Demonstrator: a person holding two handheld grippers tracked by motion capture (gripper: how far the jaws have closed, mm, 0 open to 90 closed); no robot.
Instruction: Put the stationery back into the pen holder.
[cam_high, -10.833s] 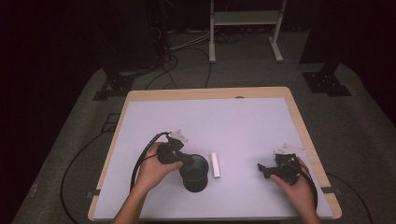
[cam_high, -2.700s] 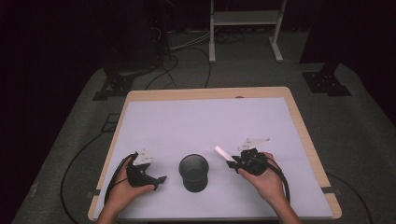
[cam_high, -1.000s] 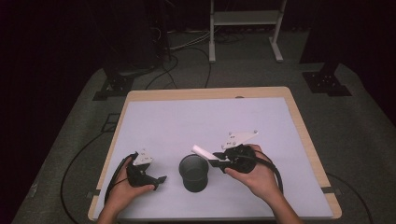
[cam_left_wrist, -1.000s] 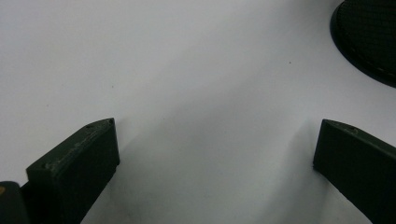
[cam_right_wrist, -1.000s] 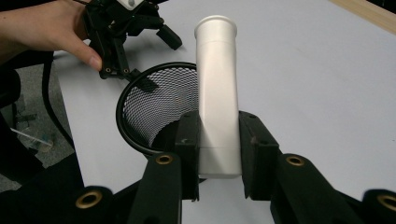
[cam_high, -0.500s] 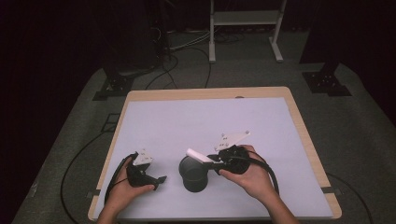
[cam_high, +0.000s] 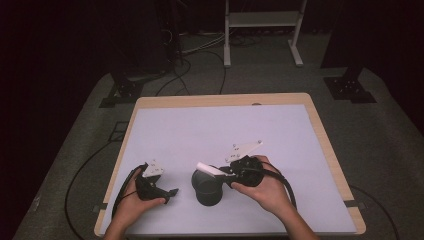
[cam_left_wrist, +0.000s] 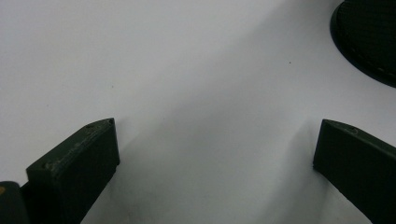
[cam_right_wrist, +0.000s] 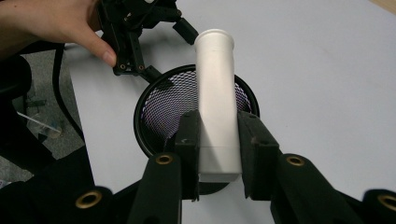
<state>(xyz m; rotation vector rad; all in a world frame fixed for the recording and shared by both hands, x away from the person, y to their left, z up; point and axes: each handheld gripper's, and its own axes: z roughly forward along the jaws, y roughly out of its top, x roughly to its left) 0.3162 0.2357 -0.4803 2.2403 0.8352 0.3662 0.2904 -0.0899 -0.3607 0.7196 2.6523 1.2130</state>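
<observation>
Between the jaws of my right gripper (cam_right_wrist: 217, 154) sits a white tube (cam_right_wrist: 215, 102), clamped at its near end, both pads pressed flat against its sides; the tube reaches out forward from the jaws, and its far rounded end hangs over the open mouth of a black mesh cup (cam_right_wrist: 163, 105), above the rim and not resting on it; from the high view the tube (cam_high: 210, 169) slants up and to the left from my right gripper (cam_high: 227, 172) across the top of the cup (cam_high: 207, 186); my left gripper (cam_high: 172, 191) rests on the sheet just left of the cup, its jaws wide apart with nothing but bare white surface between them (cam_left_wrist: 215, 154), a dark curve of the cup (cam_left_wrist: 369, 42) at the upper right corner; the table (cam_high: 327, 150) is a pale sheet with a wooden edge; round it lie grey carpet (cam_high: 380, 130), cables and a white stand; the room behind is too dark to read.
</observation>
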